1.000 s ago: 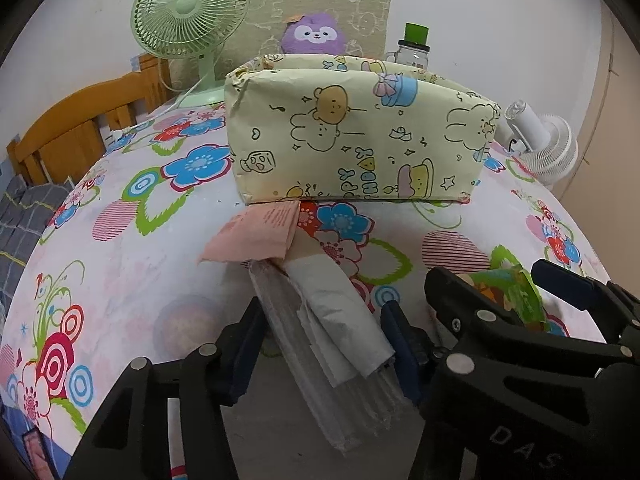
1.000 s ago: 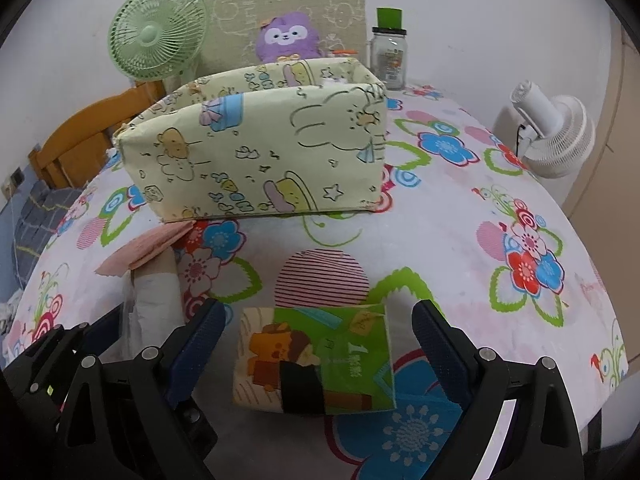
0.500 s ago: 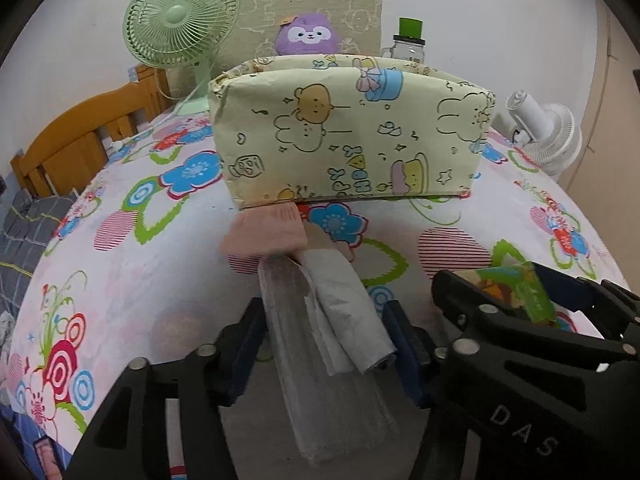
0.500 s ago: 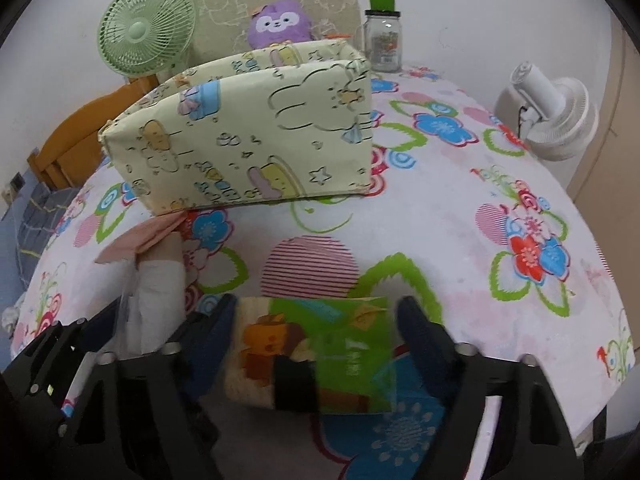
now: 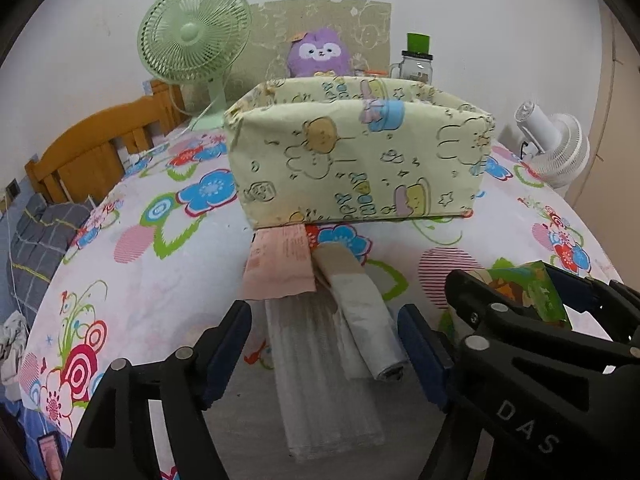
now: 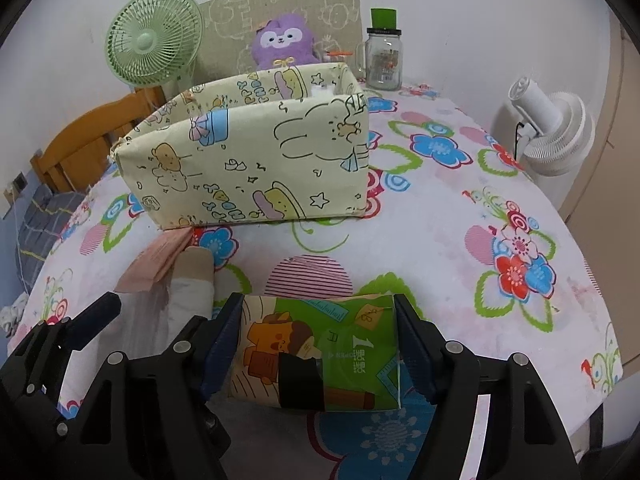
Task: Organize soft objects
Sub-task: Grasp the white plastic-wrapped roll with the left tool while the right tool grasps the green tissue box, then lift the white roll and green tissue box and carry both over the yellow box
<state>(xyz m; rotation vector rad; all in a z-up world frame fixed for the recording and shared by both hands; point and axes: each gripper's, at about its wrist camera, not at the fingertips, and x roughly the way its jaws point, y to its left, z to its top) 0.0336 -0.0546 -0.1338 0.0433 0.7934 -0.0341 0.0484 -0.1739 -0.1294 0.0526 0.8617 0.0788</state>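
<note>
The right gripper (image 6: 318, 354) is seen closed on a green tissue pack (image 6: 320, 354), both pads pressed against its sides. Just beside it, the left gripper (image 5: 324, 354) is being opened; a clear plastic pack (image 5: 320, 372) with a rolled grey cloth (image 5: 366, 324) lies between its fingers, and no pad is seen pressing on it. The pack's pink paper header (image 5: 280, 266) is found touching the foot of a pale yellow fabric box (image 5: 360, 160), which is set upright on the flowered tablecloth (image 6: 440, 248). Behind the box, a purple plush (image 6: 282, 42), a green fan (image 5: 194, 38) and a glass jar (image 6: 383, 60) are seen.
</note>
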